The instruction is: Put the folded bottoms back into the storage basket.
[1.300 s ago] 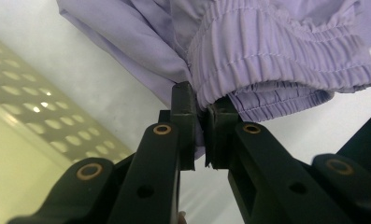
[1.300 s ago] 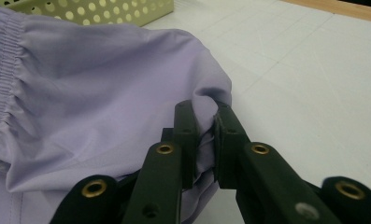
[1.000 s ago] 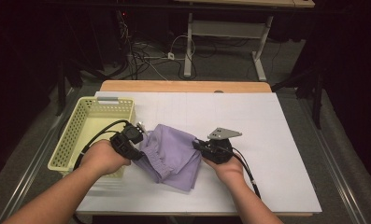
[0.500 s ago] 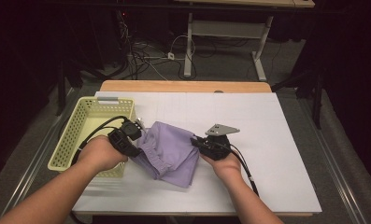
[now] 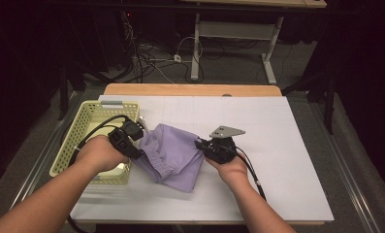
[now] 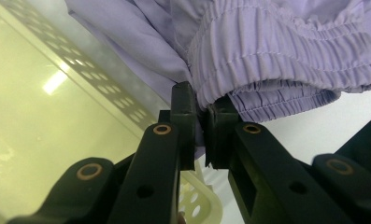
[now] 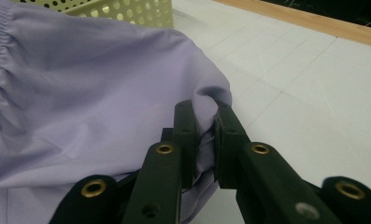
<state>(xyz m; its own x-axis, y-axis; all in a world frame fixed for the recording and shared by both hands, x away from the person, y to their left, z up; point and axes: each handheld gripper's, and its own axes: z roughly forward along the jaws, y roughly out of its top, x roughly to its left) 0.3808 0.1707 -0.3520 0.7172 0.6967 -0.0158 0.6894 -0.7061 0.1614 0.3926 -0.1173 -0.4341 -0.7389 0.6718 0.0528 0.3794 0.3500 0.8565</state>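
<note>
Holding the purple garment [image 5: 173, 156] between both tools, centre of the white table [image 5: 277, 145], just right of the yellow basket [image 5: 90, 116] at its 9 o'clock. Our left gripper [image 6: 199, 126] has jaws nearly closed, pinching fabric right beside the gathered elastic band [image 6: 286, 60]. Our right gripper [image 7: 204, 135] is likewise clamped on a fold at the garment's 3 o'clock edge. We judge the cloth light, limp and slightly slick: it will sag and bunch between grips. We reckon the elastic hem is the best hold, thicker and less likely to slip. Thin single layers may pull free.
</note>
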